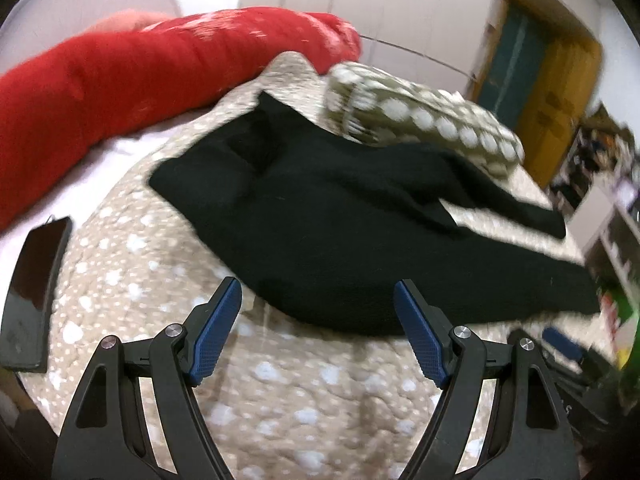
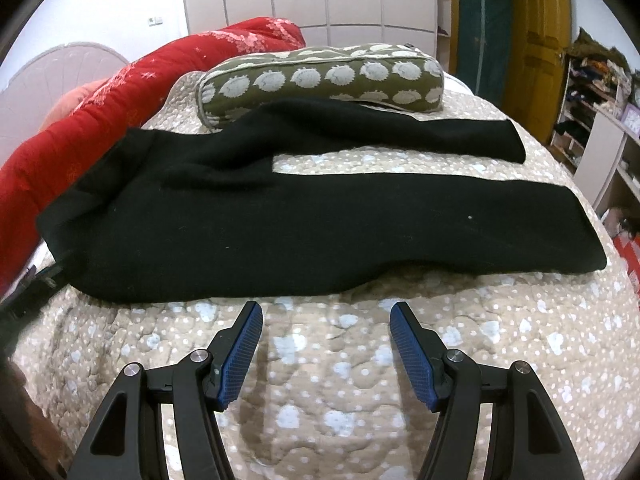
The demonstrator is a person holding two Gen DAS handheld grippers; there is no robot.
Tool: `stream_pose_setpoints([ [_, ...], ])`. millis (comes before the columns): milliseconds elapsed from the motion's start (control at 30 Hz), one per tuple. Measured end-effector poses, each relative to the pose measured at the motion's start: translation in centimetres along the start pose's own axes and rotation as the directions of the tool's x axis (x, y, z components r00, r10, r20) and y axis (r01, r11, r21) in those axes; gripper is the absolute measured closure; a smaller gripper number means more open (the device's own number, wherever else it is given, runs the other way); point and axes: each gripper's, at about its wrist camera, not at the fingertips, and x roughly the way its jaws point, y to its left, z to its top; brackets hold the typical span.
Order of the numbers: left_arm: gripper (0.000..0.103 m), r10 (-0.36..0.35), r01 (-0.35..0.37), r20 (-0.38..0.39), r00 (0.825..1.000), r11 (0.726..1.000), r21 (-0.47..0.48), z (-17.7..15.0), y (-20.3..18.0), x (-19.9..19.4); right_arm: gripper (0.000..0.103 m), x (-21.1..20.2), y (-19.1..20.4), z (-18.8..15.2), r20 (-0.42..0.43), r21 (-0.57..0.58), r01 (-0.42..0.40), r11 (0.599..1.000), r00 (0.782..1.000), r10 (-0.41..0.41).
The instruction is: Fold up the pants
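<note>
Pants (image 2: 256,216): black cloth, matt, fuzzy knit-like nap. Bedspread (image 2: 360,380): beige quilted cloth, puckered, pale dots. Cushion (image 2: 320,76): olive woven cloth, piped seams. Red blanket (image 1: 120,72) — soft cloth, matt. Left gripper (image 1: 318,308) and right gripper (image 2: 326,324): matt black plastic arms, blue ribbed pads (image 2: 240,356), bright metal pivot pins. Phone (image 1: 34,284) — glossy dark face. Door (image 2: 536,40): yellow-painted wood, semi-gloss.
</note>
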Motion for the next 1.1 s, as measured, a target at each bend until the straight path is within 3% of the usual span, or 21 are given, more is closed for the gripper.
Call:
stream_pose_setpoints([
  [167,0.024,0.018,-0.025,-0.037,0.999,0.984,-0.176,1.2,4.7,0.2,0.038,-0.2,-3.2,0.1,-0.013,0.075,-0.104,0.992,0.994,0.105],
  [300,0.022,0.011,-0.023,-0.037,0.999,0.944,-0.330,1.9,7.6,0.8,0.038,0.2,-4.5,0.2,-0.022,0.086,-0.192,0.978,0.981,0.194],
  [400,0.020,-0.015,-0.012,-0.074,0.997,0.939,-0.345,2.3,7.4,2.4,0.036,1.2,-5.2,0.4,-0.020,0.147,-0.235,0.961,0.970,0.240],
  [600,0.020,-0.046,0.007,-0.127,0.991,0.958,-0.287,3.4,5.1,6.2,0.034,3.7,-5.3,2.6,0.023,0.227,-0.299,0.927,0.953,0.302],
  [633,0.020,-0.044,0.004,-0.131,0.990,0.955,-0.295,3.7,5.1,6.7,0.039,4.0,-5.3,2.9,0.031,0.233,-0.310,0.922,0.950,0.311],
  [667,0.020,-0.045,-0.001,-0.138,0.989,0.949,-0.314,3.9,5.2,7.3,0.061,4.4,-5.2,3.2,0.037,0.230,-0.315,0.921,0.948,0.315],
  [700,0.022,-0.040,-0.011,-0.145,0.989,0.941,-0.337,3.9,5.5,7.9,0.074,4.7,-5.1,3.4,0.036,0.224,-0.316,0.922,0.948,0.316],
  [733,0.032,-0.018,-0.036,-0.154,0.988,0.939,-0.343,4.0,5.6,8.2,0.086,5.1,-4.9,3.5,0.028,0.222,-0.316,0.922,0.948,0.318],
  [767,0.043,0.024,-0.075,-0.161,0.987,0.945,-0.317,4.1,5.4,8.2,0.088,5.2,-4.9,3.5,0.031,0.224,-0.317,0.921,0.947,0.319],
  [800,0.070,0.060,-0.105,-0.167,0.984,0.955,-0.278,4.2,5.0,8.2,0.091,5.1,-4.9,3.5,0.037,0.222,-0.318,0.922,0.947,0.318],
  [833,0.086,0.069,-0.108,-0.163,0.984,0.963,-0.247,4.3,4.6,8.0,0.094,4.9,-4.8,3.6,0.044,0.213,-0.324,0.922,0.946,0.322],
  [967,0.093,0.012,-0.046,-0.138,0.990,0.968,-0.246,4.6,4.7,6.0,0.098,2.6,-3.8,3.5,0.058,0.131,-0.334,0.933,0.942,0.330],
  [1100,0.094,-0.030,-0.001,-0.120,0.992,0.968,-0.250,4.0,5.8,2.4,0.098,-0.3,-3.0,2.8,0.047,0.078,-0.386,0.919,0.922,0.383],
])
